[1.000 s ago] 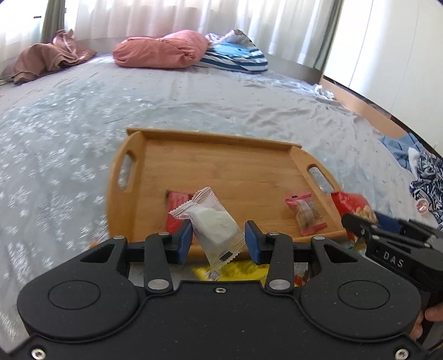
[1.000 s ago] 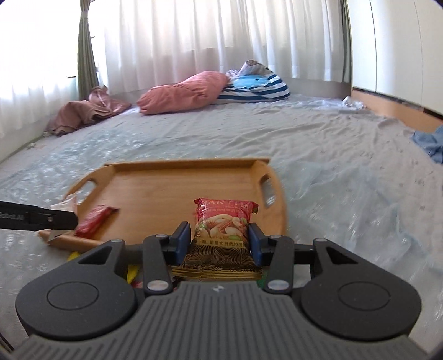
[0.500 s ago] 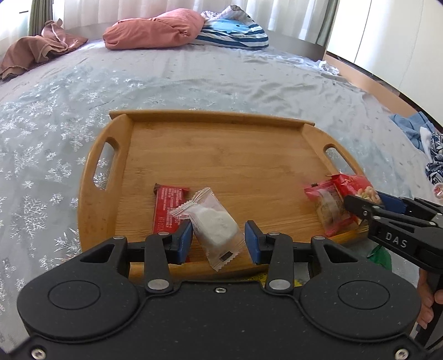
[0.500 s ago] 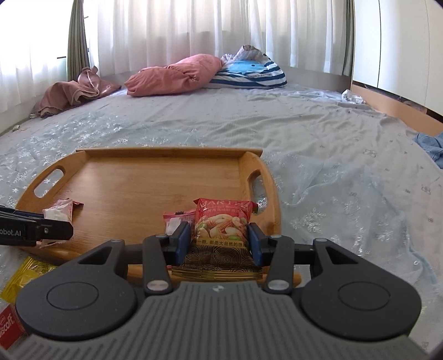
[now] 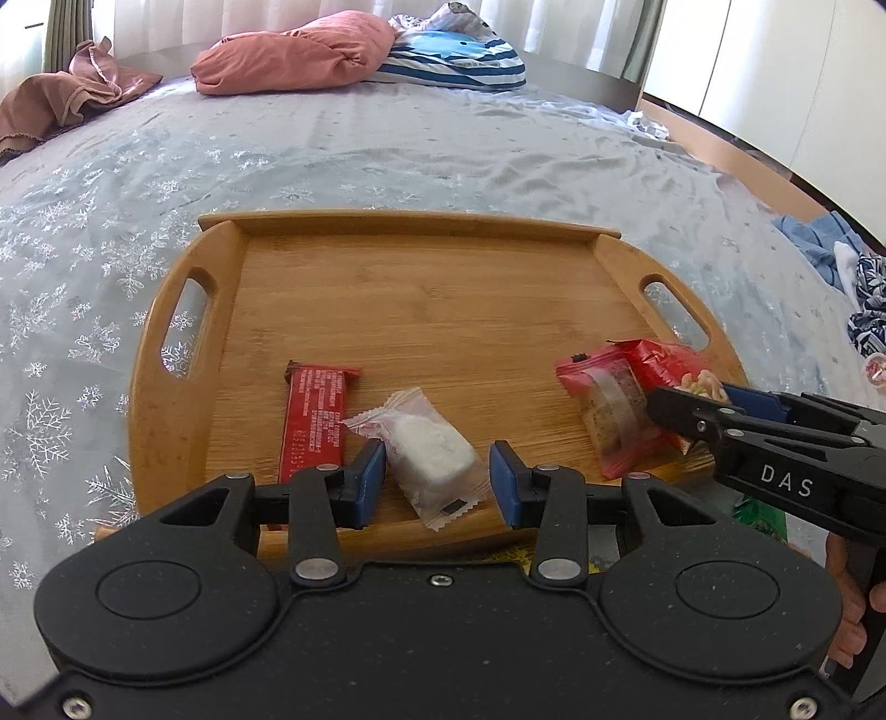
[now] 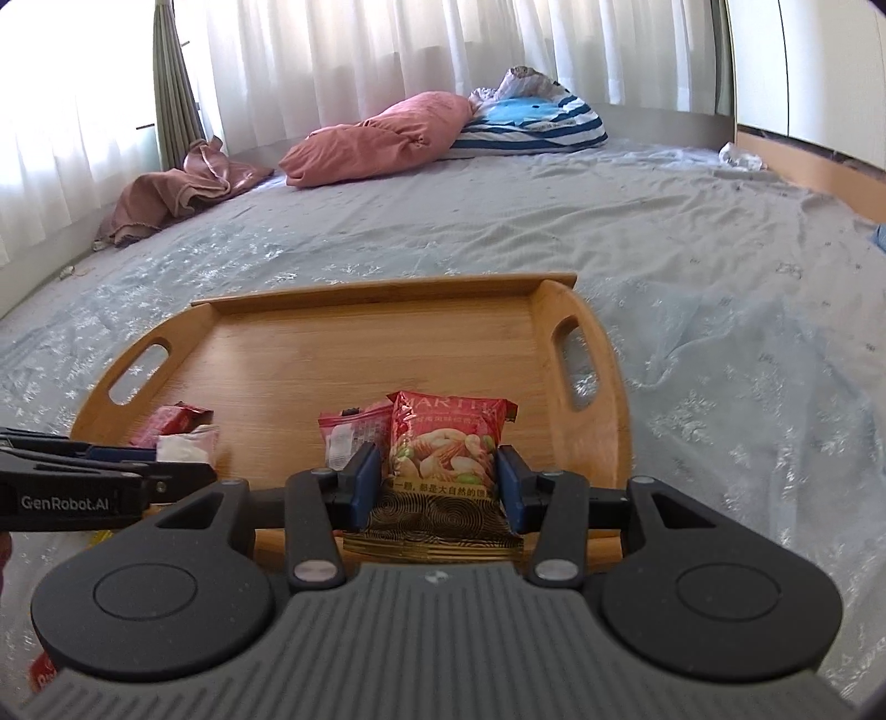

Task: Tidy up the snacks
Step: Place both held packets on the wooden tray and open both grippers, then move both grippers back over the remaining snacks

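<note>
Nearest in the left wrist view, the left gripper (image 5: pixel 436 479) hangs over the near rim of the wooden tray (image 5: pixel 421 299). Its blue pads stand either side of a clear-wrapped white snack (image 5: pixel 434 451); the left pad touches the wrapper, a small gap shows at the right pad, and whether the packet is truly pinched cannot be told. The packet lies tilted, its crimped end pointing away toward the tray's middle. Just left of it, flat on the tray floor, lies a red bar wrapper (image 5: pixel 315 418), long side running away from the near rim.

At the tray's near right corner, the right gripper (image 6: pixel 440 479) clamps a red nut packet (image 6: pixel 443 443) between its pads, upright, its dark lower end toward the camera. In the left wrist view that gripper (image 5: pixel 698 412) reaches in from the right, a person's fingers (image 5: pixel 847 637) wrapped on its handle. Touching the nut packet on its left side, a small red-edged clear packet (image 5: pixel 609 410) with a brown square inside lies on the tray.

Beyond these the tray floor is bare wood out to its far rim, a slot handle at each end. The tray rests on a grey snowflake-print bedspread (image 5: pixel 387 155). Far past the tray sit a pink pillow (image 6: pixel 382 135) and, beside it, a blue striped cushion (image 6: pixel 537 122), with white curtains (image 6: pixel 387 50) behind.
</note>
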Demonstrator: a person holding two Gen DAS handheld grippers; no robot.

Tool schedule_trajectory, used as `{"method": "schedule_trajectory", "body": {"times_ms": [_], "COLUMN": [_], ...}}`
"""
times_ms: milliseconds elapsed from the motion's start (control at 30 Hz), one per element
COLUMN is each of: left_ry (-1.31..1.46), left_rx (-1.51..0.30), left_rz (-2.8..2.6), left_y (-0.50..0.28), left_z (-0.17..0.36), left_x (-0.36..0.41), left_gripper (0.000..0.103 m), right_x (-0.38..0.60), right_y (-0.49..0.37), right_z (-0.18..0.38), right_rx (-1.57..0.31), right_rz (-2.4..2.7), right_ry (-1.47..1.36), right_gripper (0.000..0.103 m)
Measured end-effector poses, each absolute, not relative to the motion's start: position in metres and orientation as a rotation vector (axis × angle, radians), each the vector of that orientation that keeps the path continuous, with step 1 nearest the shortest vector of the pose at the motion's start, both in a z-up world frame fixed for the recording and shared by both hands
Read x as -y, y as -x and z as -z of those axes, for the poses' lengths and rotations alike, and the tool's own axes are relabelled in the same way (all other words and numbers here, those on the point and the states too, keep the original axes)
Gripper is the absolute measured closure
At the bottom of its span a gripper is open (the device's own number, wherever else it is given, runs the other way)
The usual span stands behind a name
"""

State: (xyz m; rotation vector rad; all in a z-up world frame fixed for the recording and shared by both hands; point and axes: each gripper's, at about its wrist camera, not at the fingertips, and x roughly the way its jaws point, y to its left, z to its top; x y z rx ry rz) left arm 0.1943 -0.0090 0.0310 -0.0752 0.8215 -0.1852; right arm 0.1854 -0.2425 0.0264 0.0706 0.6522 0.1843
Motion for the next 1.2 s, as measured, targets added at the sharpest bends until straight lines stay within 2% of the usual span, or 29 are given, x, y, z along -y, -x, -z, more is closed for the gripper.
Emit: {"method": "schedule_trajectory", "body": {"times_ms": [167,267,300,333,400,433,800,1200], "left_ry": [0.071,0.074,0.073,0.075,0.089,0.094,0.098,0.129], "left_rx": [-0.822,-0.809,-0.802,-0.794,-0.780,-0.774,-0.698,-0.717], "left_rz": [0.187,0.177,0.174,0.174,0.179,0.181,0.214,0.217], "left_y": [-0.195,-0.192,-0.191,-0.189,-0.184,-0.181,-0.122,-0.061], "left_z": [-0.031,-0.034,-0.035,-0.037,-0.042,-0.045,-0.071,-0.062], "left_x": [0.009,0.007,0.006,0.005,0.001,0.000,-0.014,-0.022], "left_gripper": [0.063,0.062,0.056,0.052,0.031,0.028,0.016,0.015], "right_x": [0.241,0.240,0.239,0.239,0.240,0.240,0.244,0.243], "right_y": [-0.186,-0.186,-0.186,-0.185,-0.183,-0.181,-0.146,-0.096], "right_z": [-0.026,-0.026,-0.026,-0.026,-0.028,-0.030,-0.047,-0.040], "right_rx": [-0.653,-0.654,-0.651,-0.647,-0.634,-0.628,-0.567,-0.565], "right_rz": [-0.191,-0.191,-0.188,-0.187,-0.191,-0.194,-0.230,-0.256], "right_ry": [-0.069,-0.073,-0.075,-0.077,-0.080,-0.078,-0.039,0.058], "right_gripper": [0.053,0.045,0.036,0.033,0.026,0.025,0.013,0.010]}}
